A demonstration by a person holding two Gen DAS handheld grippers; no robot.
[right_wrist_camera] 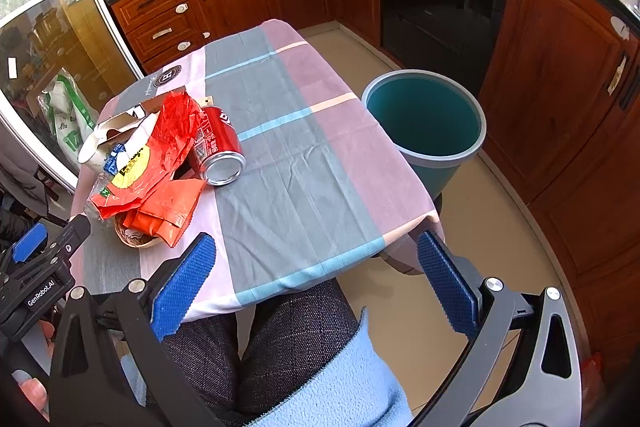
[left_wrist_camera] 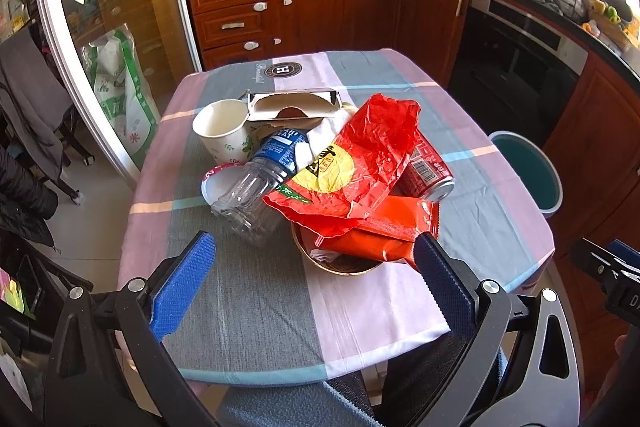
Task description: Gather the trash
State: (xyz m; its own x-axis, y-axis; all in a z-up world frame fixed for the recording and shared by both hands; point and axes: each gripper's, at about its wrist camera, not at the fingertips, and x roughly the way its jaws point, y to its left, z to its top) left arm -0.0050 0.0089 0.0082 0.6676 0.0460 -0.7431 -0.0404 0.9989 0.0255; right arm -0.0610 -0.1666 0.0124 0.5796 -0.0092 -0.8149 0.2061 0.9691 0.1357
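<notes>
Left wrist view: the left gripper has its jaws spread wide and empty at lower frame. The trash pile on the worktop sits just beyond them at centre, the orange wrapper perhaps brushing the right jaw.

Right wrist view: the right gripper likewise gapes empty; the pile lies at centre left, the green bin right of centre.

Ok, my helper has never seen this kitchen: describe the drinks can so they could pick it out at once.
Start at the table with the checked cloth. The trash pile sits on one side of it, and the red can lies on its side at the pile's edge nearest the green bin. It is the only metal item, silver end showing, half tucked under the crumpled red bag.
</notes>
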